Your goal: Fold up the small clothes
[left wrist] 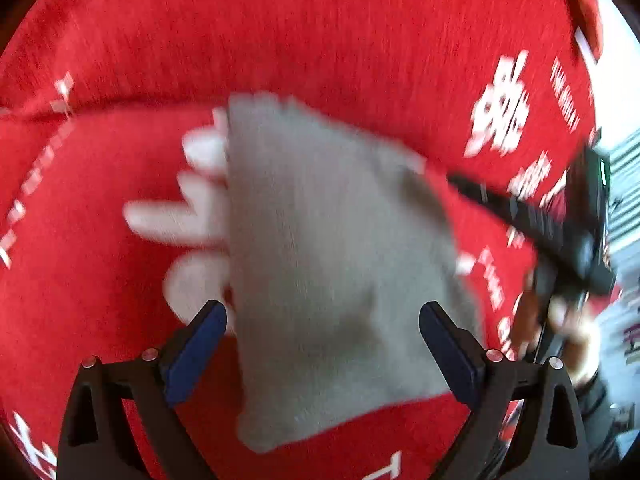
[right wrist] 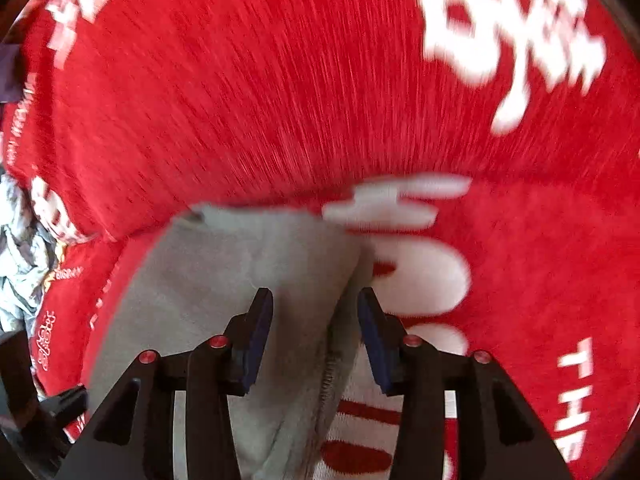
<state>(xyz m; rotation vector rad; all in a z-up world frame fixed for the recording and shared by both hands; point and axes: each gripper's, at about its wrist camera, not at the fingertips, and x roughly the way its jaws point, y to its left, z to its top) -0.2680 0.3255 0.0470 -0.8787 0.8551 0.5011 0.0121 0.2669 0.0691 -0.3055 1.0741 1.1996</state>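
Observation:
A small grey garment point(left wrist: 320, 248) lies folded on a red plush cloth with white lettering point(left wrist: 280, 40). My left gripper point(left wrist: 322, 320) is open, its blue-padded fingers straddling the garment's near part from above. In the right wrist view the same grey garment point(right wrist: 224, 280) lies under my right gripper point(right wrist: 316, 304), which is open with the garment's right edge between its fingers. The right gripper also shows at the right edge of the left wrist view point(left wrist: 560, 236), held by a hand. Both views are motion-blurred.
The red cloth point(right wrist: 280, 80) covers the whole surface and rises in a fold behind the garment. A pile of pale crumpled clothes point(right wrist: 20, 248) lies at the far left of the right wrist view. White ground shows past the cloth's right edge point(left wrist: 616, 40).

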